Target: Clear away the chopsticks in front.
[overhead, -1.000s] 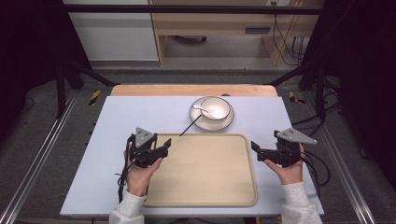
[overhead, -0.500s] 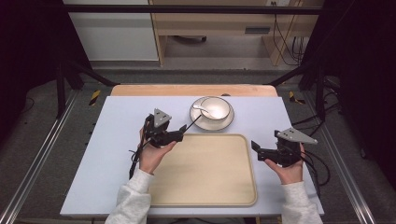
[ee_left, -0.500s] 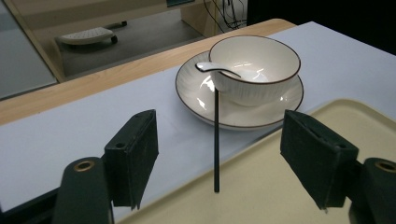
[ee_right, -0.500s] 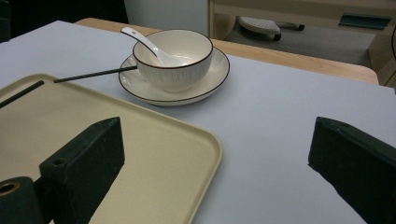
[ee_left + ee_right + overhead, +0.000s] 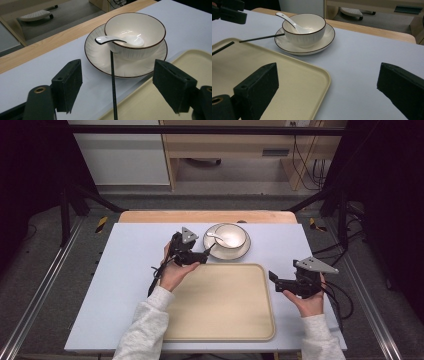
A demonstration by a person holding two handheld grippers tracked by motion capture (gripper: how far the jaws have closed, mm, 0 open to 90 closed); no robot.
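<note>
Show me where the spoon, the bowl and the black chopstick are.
spoon (image 5: 110,39), left gripper view, on its handle.
bowl (image 5: 140,51), left gripper view, on its outer wall.
black chopstick (image 5: 113,82), left gripper view, midway along its shaft.

both arms wear light grey sleeves. the left gripper (image 5: 204,255) and right gripper (image 5: 272,280) are black, each topped by a grey three-cornered plate, trailing black cables. square black jaw pads; a brass-ringed hole lower left in the left gripper view.

Grey floor (image 5: 125,202), wooden desk (image 5: 225,145) behind, white cabinet (image 5: 120,155).
</note>
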